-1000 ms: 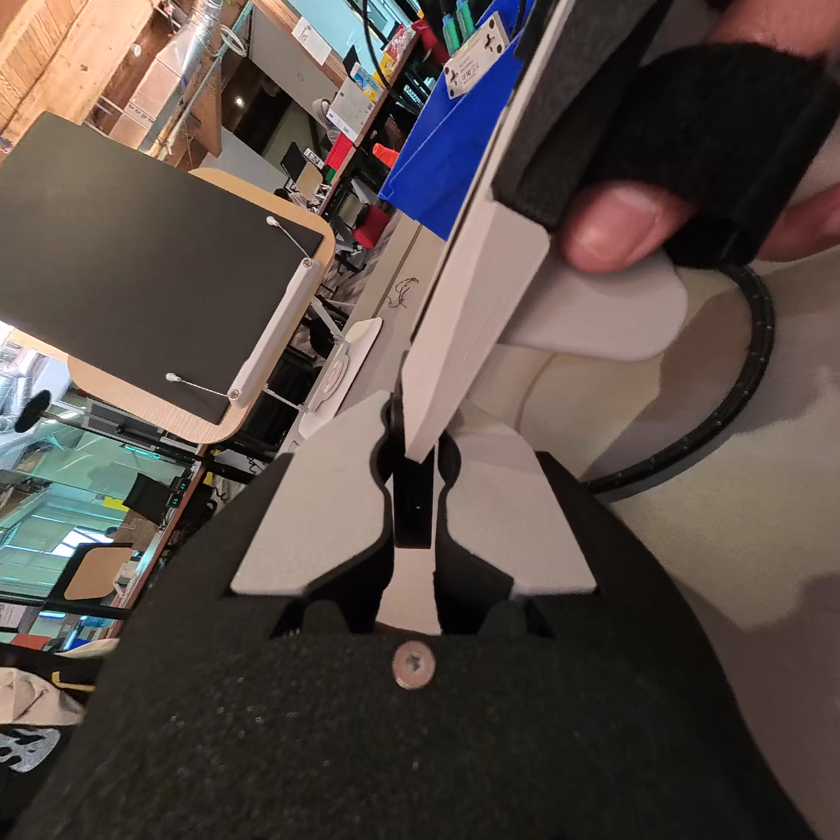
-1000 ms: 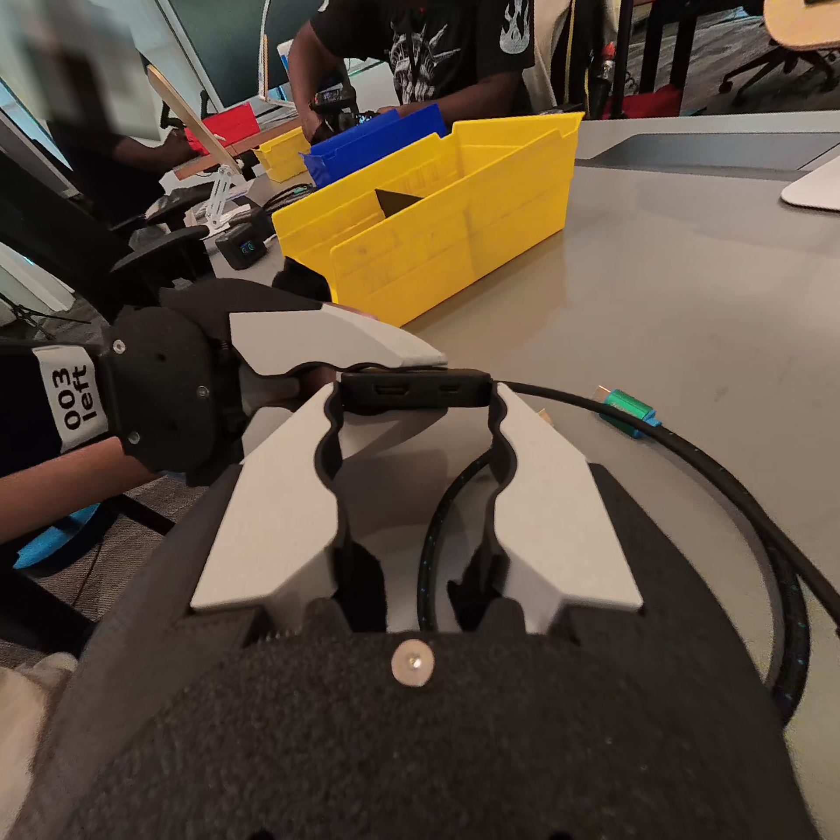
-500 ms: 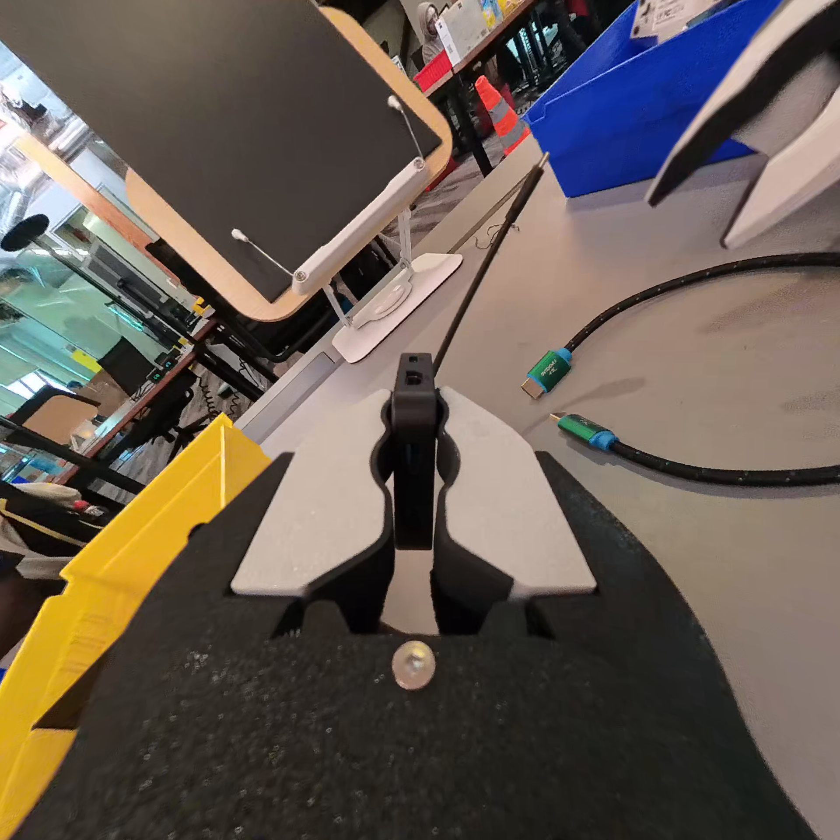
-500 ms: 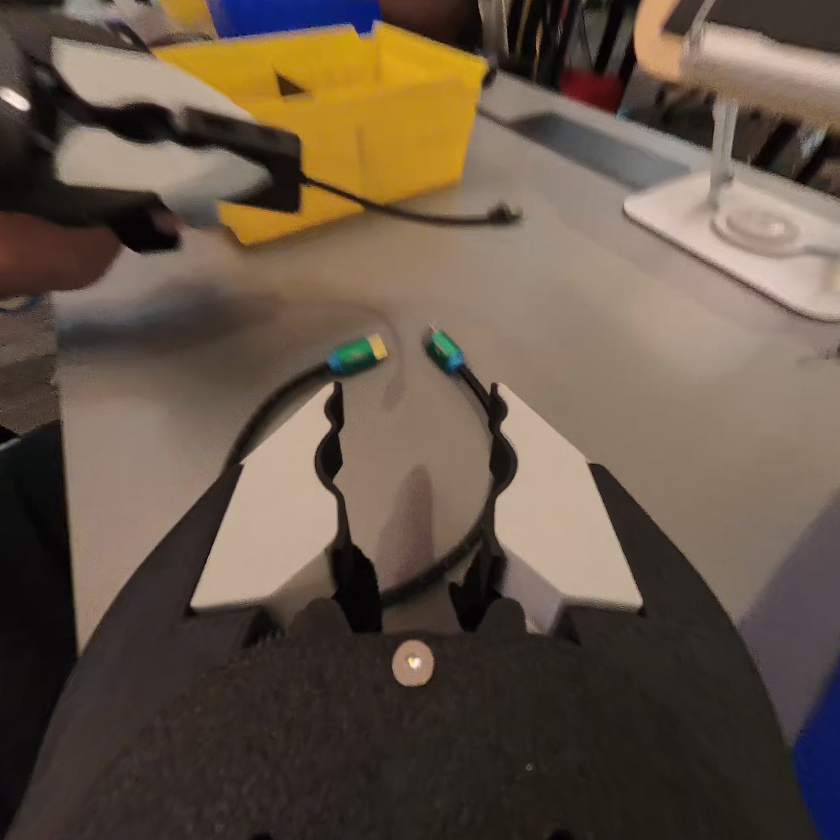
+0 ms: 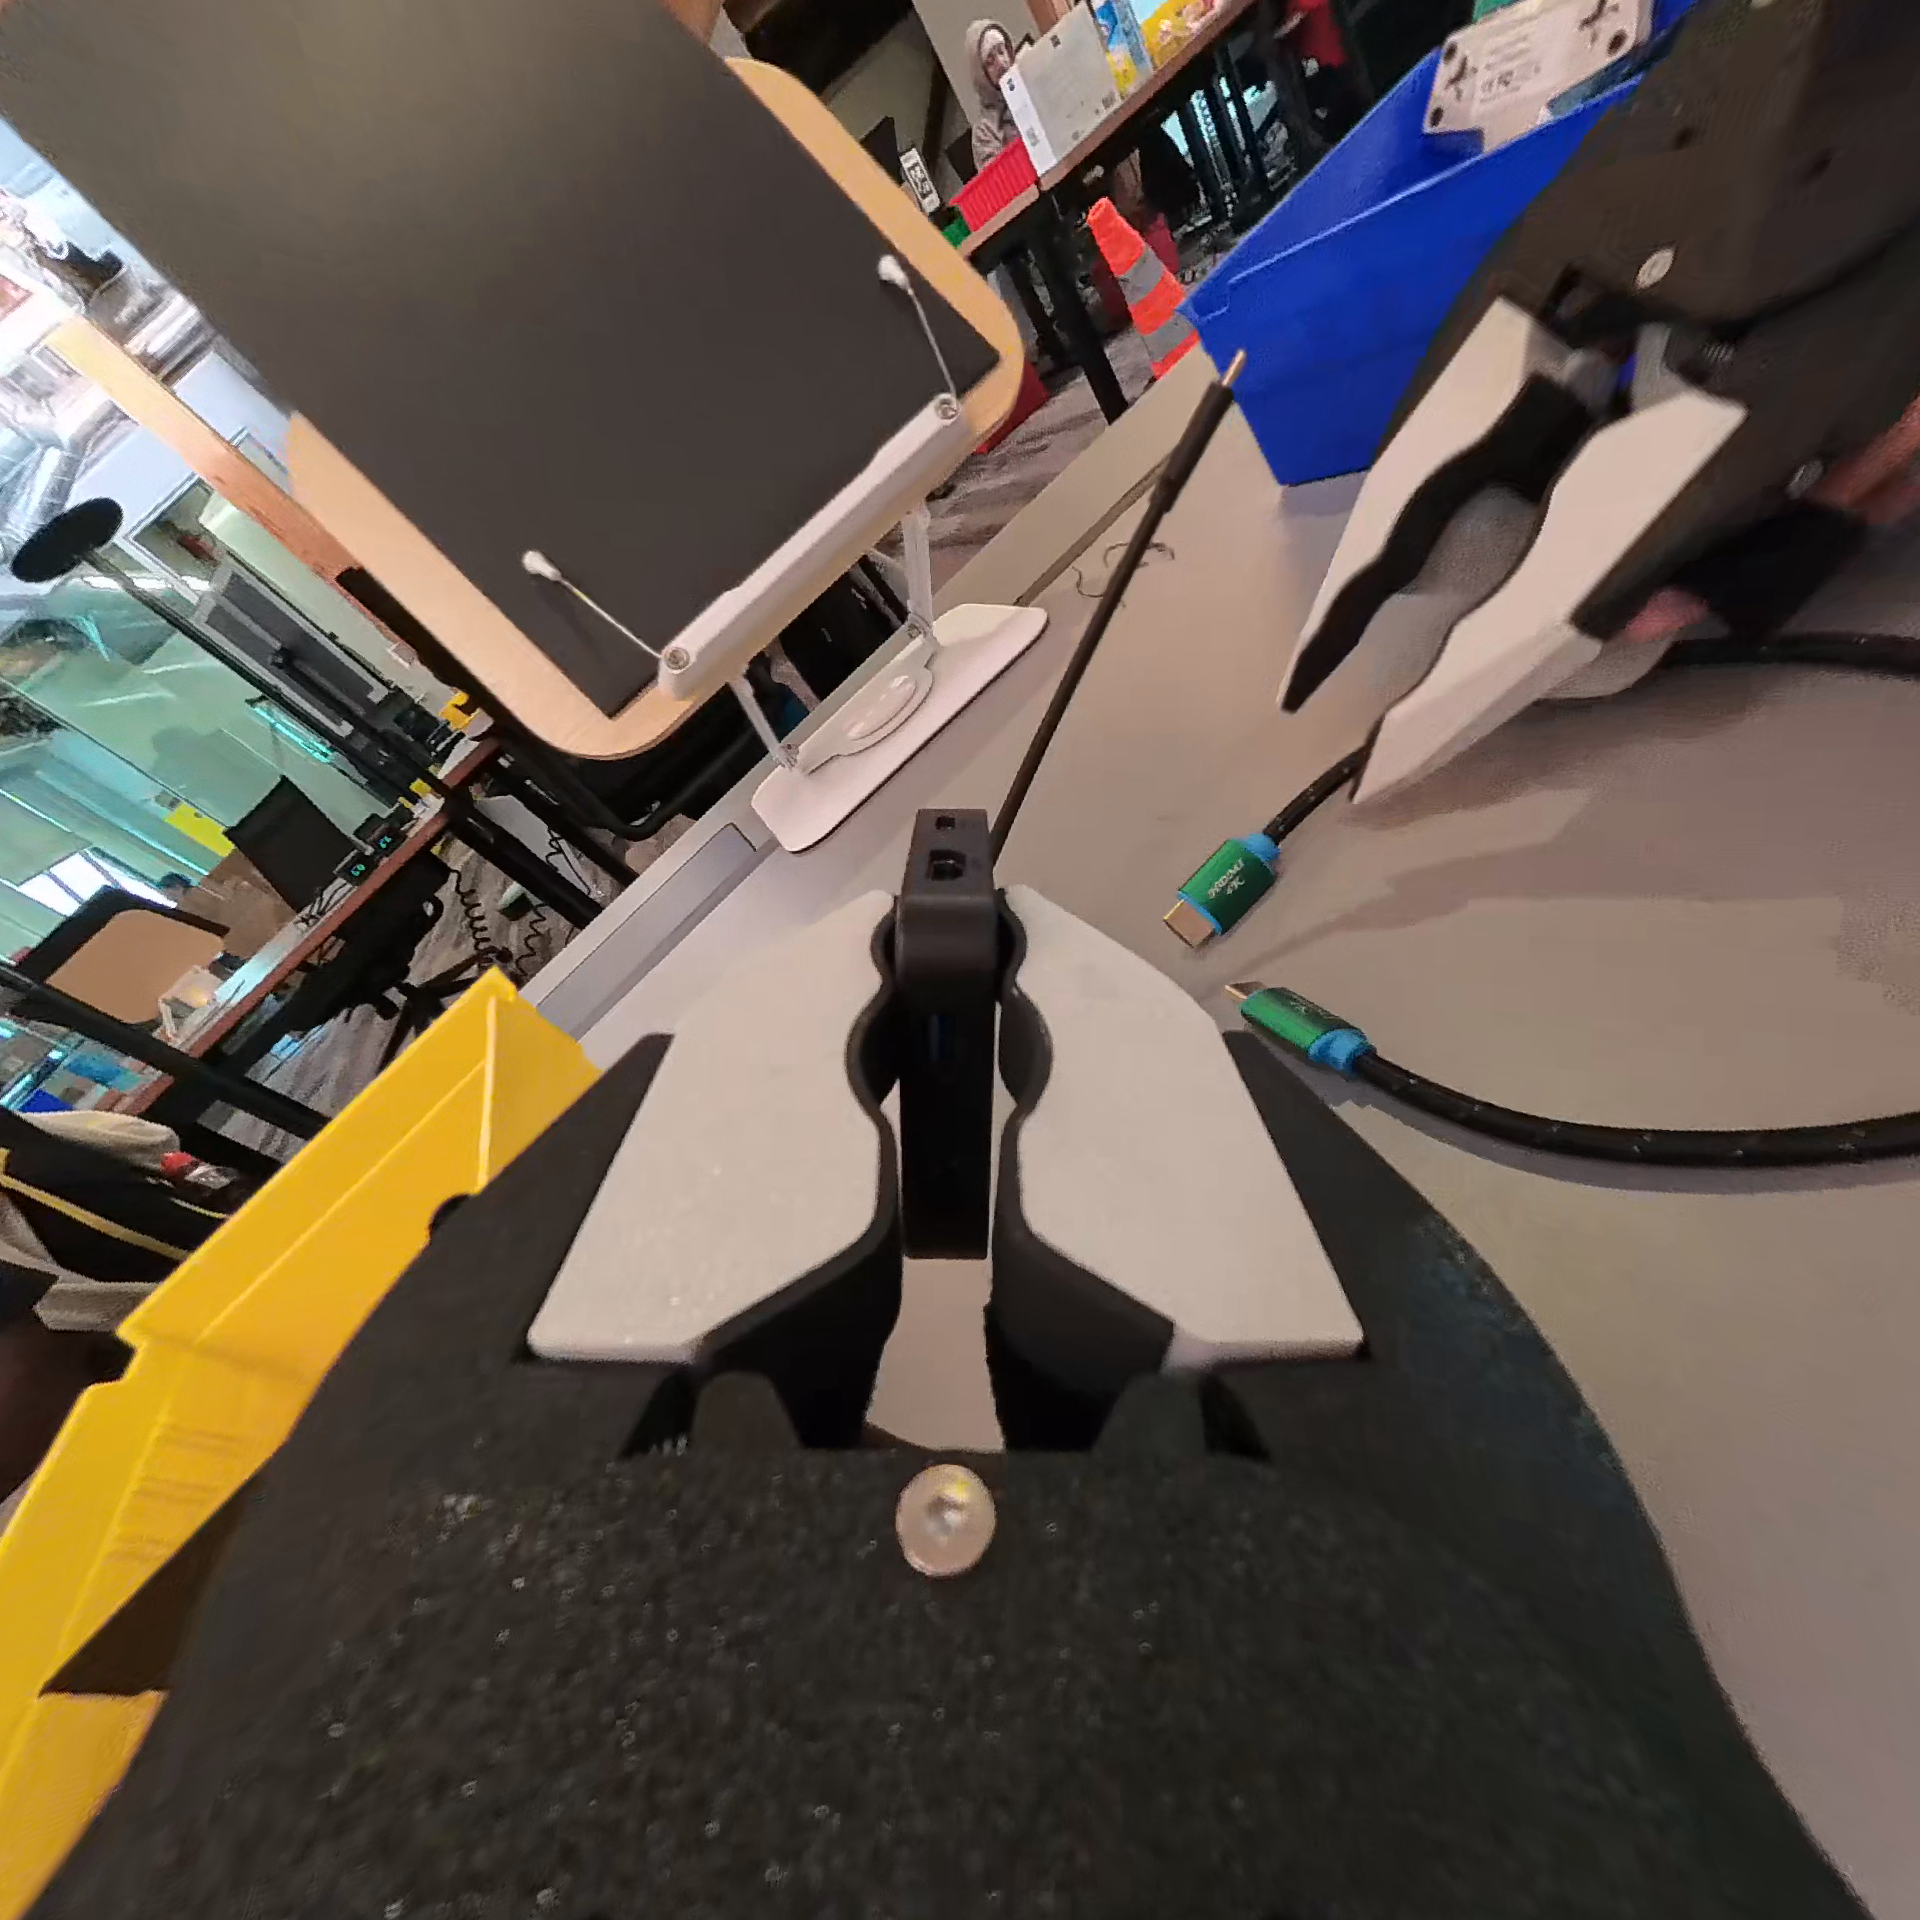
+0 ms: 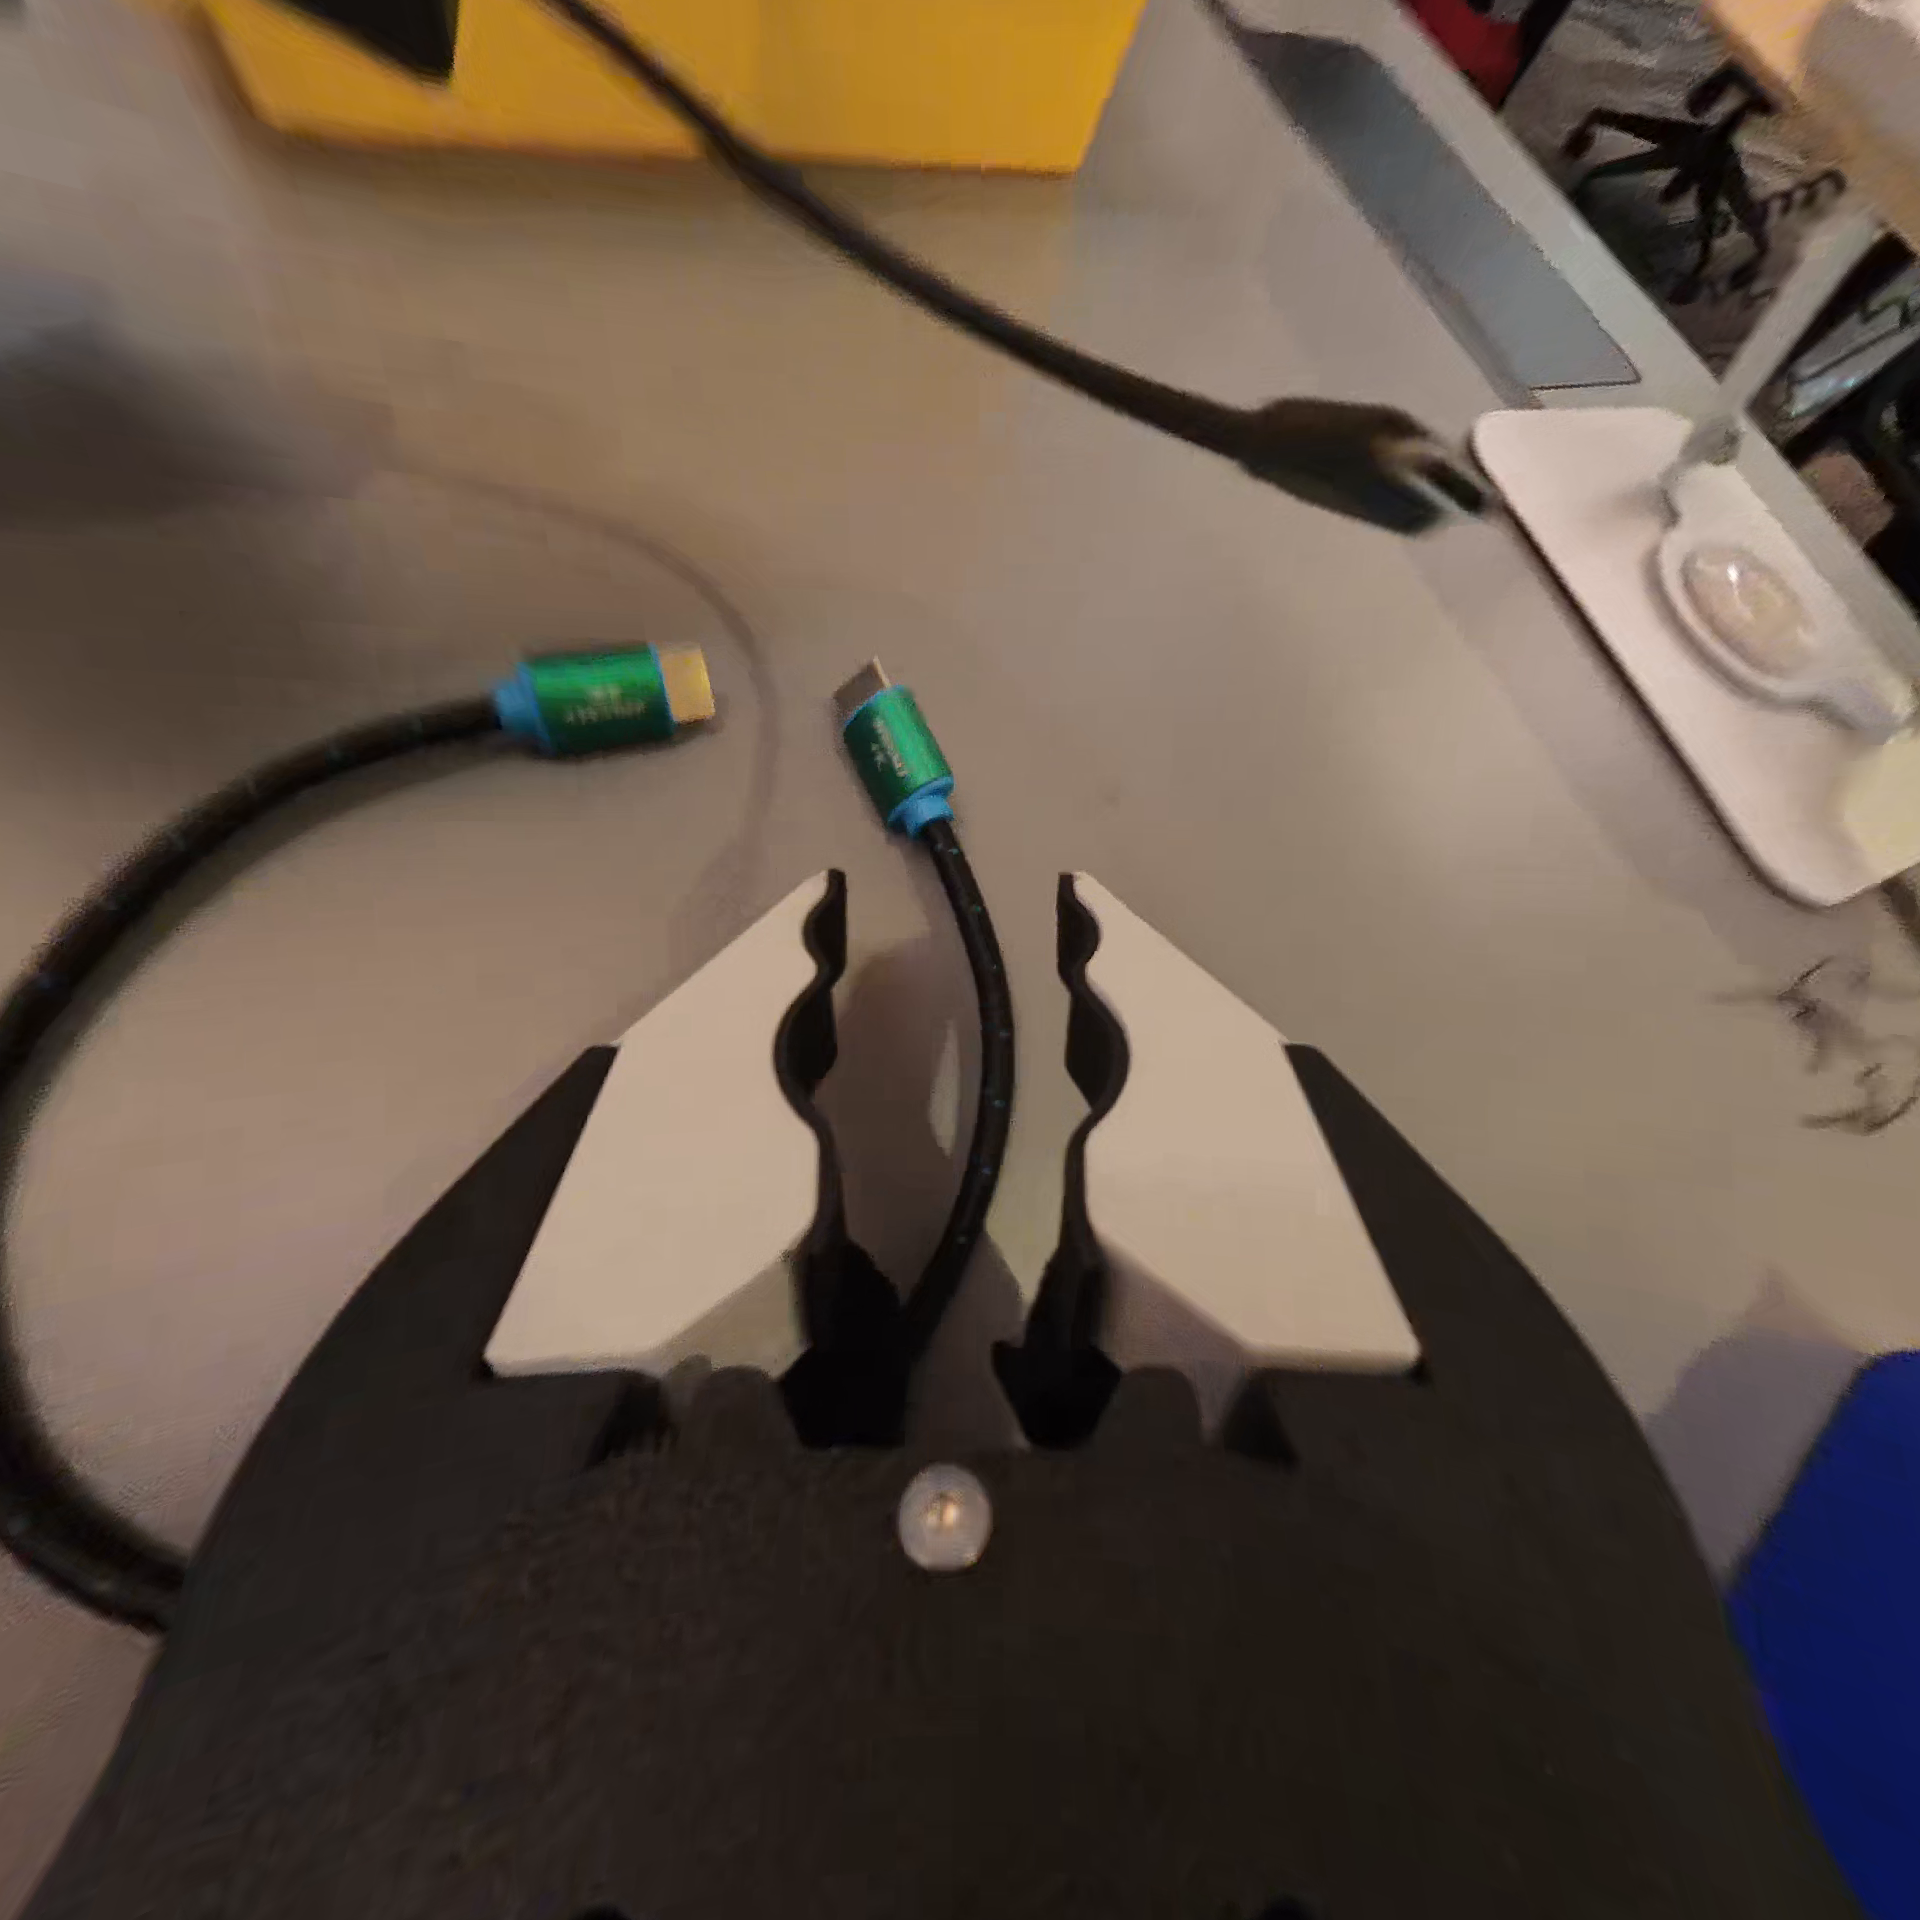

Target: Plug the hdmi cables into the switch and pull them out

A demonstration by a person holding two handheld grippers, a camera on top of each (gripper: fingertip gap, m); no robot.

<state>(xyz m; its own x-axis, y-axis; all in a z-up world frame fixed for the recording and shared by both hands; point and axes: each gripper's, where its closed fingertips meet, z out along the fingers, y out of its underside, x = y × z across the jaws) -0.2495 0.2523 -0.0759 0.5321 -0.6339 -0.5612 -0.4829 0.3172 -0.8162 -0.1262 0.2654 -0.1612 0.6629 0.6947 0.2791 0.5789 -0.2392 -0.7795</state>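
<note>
Right gripper (image 6: 948, 894) let go of switch (image 5: 943, 997), swung away from yellow bin (image 6: 665, 73), dropped jaws-apart over nearer green plug's cable (image 6: 982, 1039); switch went to left gripper (image 5: 943, 935) alone, lifted clear of yellow bin

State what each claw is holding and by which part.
The left claw is clamped on the black switch by its two flat sides. The right claw holds nothing, open over an HDMI cable.

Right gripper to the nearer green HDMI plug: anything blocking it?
Nothing visible. The right gripper is open above the table, and the nearer plug lies just beyond its fingers, its cable running back between them. The other plug lies apart, to the left.
</note>
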